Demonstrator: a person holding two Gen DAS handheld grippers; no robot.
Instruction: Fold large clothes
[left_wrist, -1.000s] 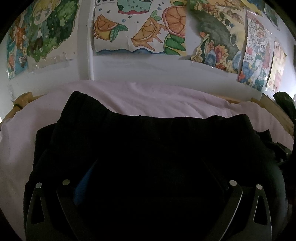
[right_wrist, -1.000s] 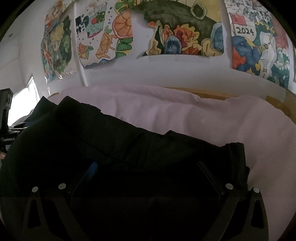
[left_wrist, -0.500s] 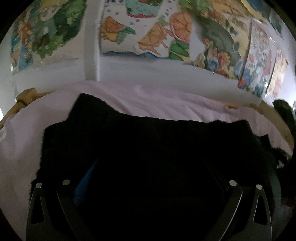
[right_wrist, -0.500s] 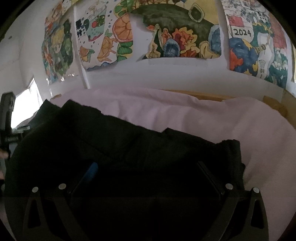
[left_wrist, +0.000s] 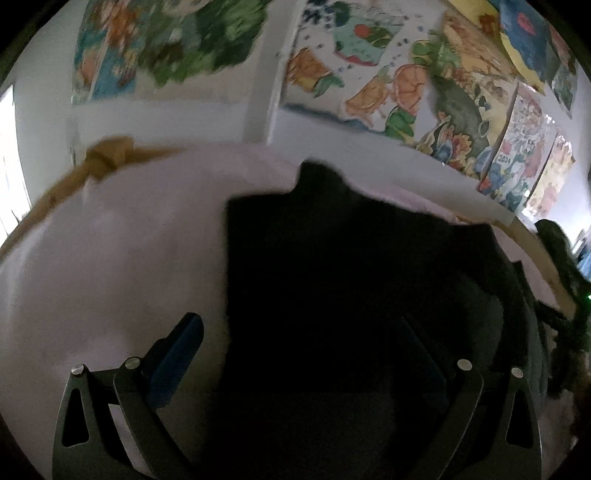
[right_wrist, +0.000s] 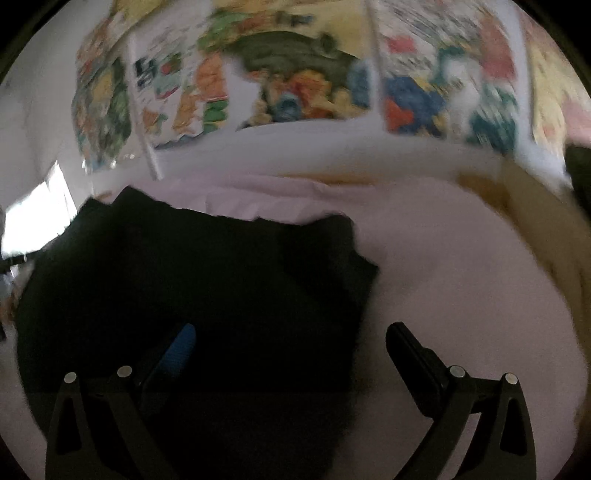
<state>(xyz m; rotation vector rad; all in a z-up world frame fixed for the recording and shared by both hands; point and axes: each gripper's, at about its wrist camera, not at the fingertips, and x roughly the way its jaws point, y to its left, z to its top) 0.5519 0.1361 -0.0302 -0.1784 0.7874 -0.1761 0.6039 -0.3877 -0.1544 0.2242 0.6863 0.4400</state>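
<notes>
Both tools, left tool (left_wrist: 299, 343) and right tool (right_wrist: 291, 343), gape apart over the black garment (left_wrist: 351, 277), mid-frame; soft, floppy, best pinched at its edges.

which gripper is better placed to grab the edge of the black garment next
Roughly even, slightly the right. The right gripper is open astride the black garment's edge on the pink sheet. The left gripper straddles its opposite edge, blurrier.

Both claws are spread wide, the left claw (left_wrist: 295, 339) and the right claw (right_wrist: 291, 343) pointing forward, level.
</notes>
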